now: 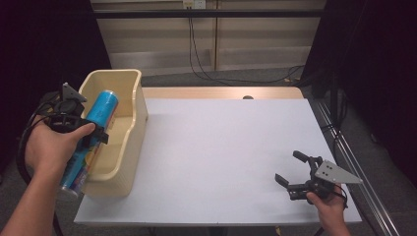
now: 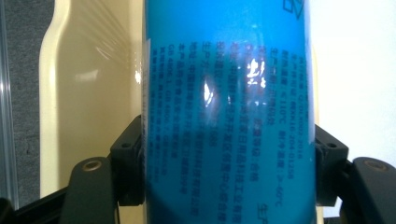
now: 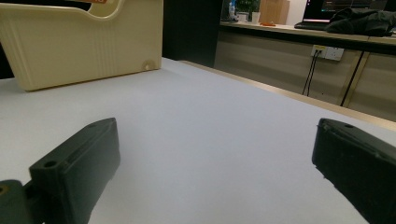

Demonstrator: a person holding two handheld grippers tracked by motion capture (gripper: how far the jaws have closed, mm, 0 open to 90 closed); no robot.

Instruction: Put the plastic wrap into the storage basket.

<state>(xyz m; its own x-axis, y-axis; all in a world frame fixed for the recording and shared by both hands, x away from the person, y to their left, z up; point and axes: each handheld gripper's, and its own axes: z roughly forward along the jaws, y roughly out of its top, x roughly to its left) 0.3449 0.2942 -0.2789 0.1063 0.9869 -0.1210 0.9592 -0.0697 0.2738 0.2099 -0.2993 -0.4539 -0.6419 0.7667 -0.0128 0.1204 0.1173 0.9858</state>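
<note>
**Blue can being held over the cream bin**

The blue can (image 2: 229, 112) is being clamped across its body by the left gripper (image 1: 81, 129), tilted above the cream plastic bin (image 1: 129, 147) at the table's (image 1: 226, 157) left edge. A placing step is judged in hand; lowering inside the walls is being called for. The glossy can is being shown with dark print. The right gripper (image 1: 290, 172) is being held wide, empty, low over the table.

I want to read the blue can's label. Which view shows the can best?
The left gripper view: the blue can sits close up between the jaws, small print visible. The high view shows the whole can tilted over the cream bin, too small to read.
</note>
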